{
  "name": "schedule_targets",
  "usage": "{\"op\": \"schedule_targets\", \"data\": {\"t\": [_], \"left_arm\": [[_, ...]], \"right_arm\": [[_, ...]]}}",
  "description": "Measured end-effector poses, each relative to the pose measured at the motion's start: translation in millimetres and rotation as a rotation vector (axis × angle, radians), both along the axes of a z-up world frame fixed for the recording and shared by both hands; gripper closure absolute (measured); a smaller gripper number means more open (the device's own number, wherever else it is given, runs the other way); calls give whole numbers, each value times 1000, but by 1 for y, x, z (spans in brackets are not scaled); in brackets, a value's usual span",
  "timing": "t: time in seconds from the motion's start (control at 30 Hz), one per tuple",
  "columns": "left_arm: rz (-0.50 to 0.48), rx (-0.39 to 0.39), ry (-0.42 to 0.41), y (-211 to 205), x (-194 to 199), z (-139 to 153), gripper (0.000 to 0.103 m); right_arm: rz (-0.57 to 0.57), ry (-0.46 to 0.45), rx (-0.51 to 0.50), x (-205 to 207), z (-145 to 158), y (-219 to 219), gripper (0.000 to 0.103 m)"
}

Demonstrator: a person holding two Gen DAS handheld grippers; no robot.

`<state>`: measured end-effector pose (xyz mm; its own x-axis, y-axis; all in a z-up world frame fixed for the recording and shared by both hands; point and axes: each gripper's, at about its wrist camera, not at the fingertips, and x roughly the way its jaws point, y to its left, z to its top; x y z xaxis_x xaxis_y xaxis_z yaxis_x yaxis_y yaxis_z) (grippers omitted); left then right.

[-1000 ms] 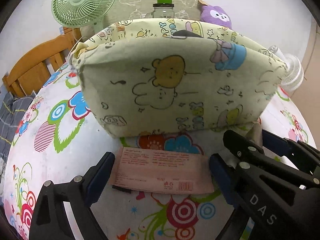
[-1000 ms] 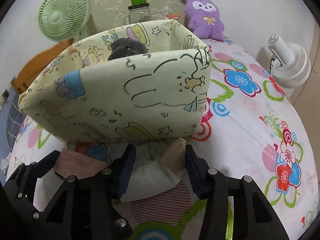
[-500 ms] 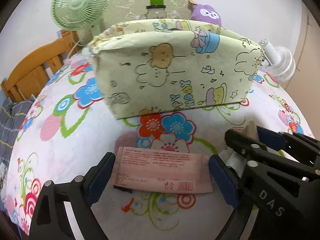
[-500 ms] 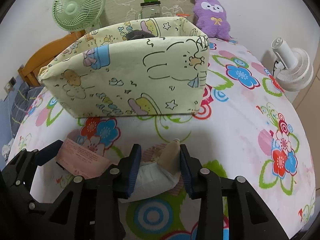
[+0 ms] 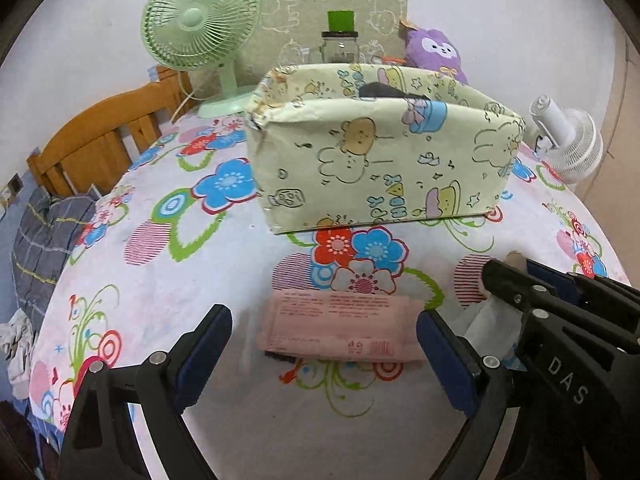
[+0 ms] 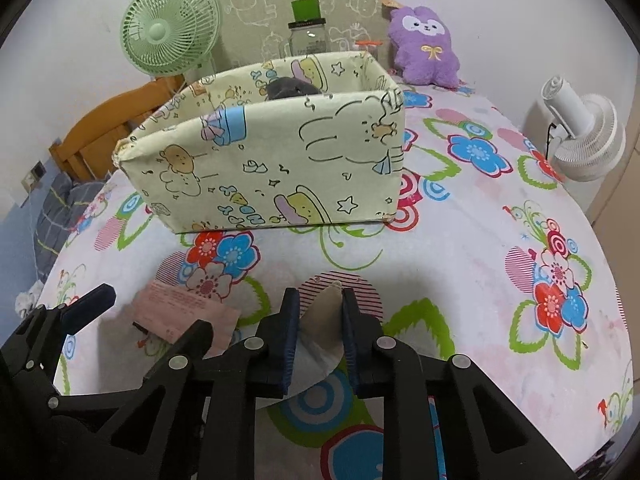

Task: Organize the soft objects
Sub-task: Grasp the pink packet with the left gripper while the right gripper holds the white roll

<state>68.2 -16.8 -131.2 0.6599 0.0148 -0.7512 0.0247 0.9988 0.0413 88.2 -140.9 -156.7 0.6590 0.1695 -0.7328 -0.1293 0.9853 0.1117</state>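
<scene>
A pale green cartoon-print fabric box (image 5: 380, 160) stands in the middle of the flowered cloth, with a dark item (image 6: 290, 88) inside it. In front of it lies a flat pink packet (image 5: 340, 328). My left gripper (image 5: 320, 332) is open, one finger on each side of the packet and neither touching it. To its right, my right gripper (image 6: 319, 316) is closing its jaws, and both pads press on a white and beige soft bundle (image 6: 322, 312). That bundle and my right gripper (image 5: 514, 268) also show in the left wrist view. A purple plush (image 6: 426, 48) sits behind the box.
A green fan (image 5: 200, 28), a jar with a green lid (image 5: 340, 40) and a printed board stand at the back. A white fan (image 6: 580, 140) sits at the right edge. A wooden headboard (image 5: 100, 136) and grey checked bedding (image 5: 44, 232) lie to the left.
The box looks smaller and farther off in both views as both grippers drew back. The right jaws have narrowed onto the white bundle. The pink packet stays between the open left fingers.
</scene>
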Motion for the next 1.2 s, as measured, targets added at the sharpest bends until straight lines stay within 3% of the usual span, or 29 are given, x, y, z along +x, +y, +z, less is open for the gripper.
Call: {"op": "schedule_targets", "data": {"t": [0.2, 0.57, 1.2], "left_arm": [[38, -26, 17, 8, -4, 4, 8], [0, -130, 118, 2, -3, -16, 12], [-30, -90, 88, -20, 29, -18, 15]], "right_arm": [[1, -28, -5, -5, 8, 0, 80], [0, -24, -8, -4, 7, 2, 80], [-37, -8, -23, 21, 1, -12, 80]]}}
